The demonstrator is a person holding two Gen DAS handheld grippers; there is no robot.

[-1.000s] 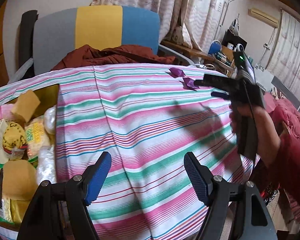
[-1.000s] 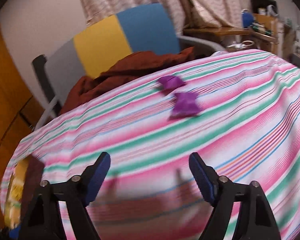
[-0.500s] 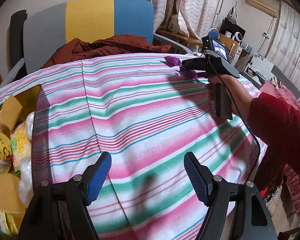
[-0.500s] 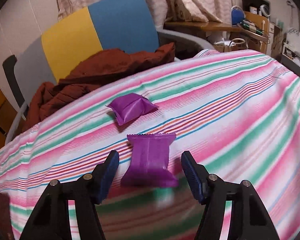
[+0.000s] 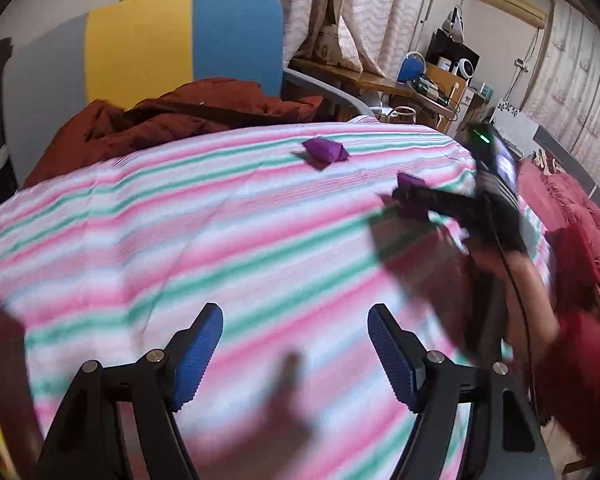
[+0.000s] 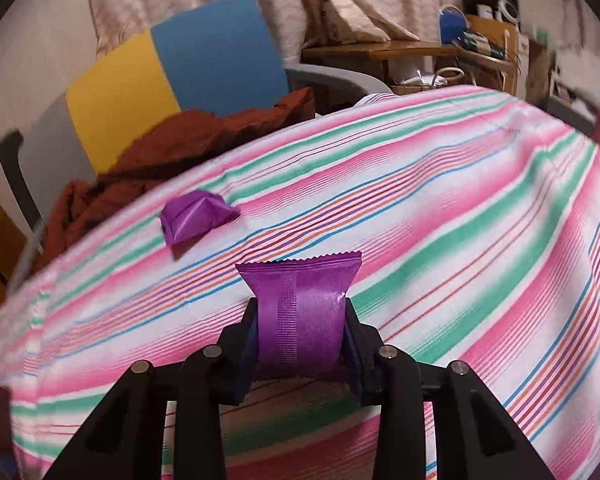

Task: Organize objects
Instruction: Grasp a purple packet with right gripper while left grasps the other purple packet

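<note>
Right gripper (image 6: 300, 340) now clamped on glossy purple packet (image 6: 300, 312) (serrated end up), left gripper (image 5: 296, 354) apart.

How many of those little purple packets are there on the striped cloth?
2. One purple packet is pinched between the right gripper's fingers, near the striped cloth. The other purple packet lies farther back on the cloth, toward the chair. Others may be out of view.

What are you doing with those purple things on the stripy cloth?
A person is tidying up with tongs in each hand. The right tongs are shut on a purple snack packet, just above the striped tablecloth. A second purple packet lies farther back on the cloth. The left tongs are open and hold nothing.
</note>
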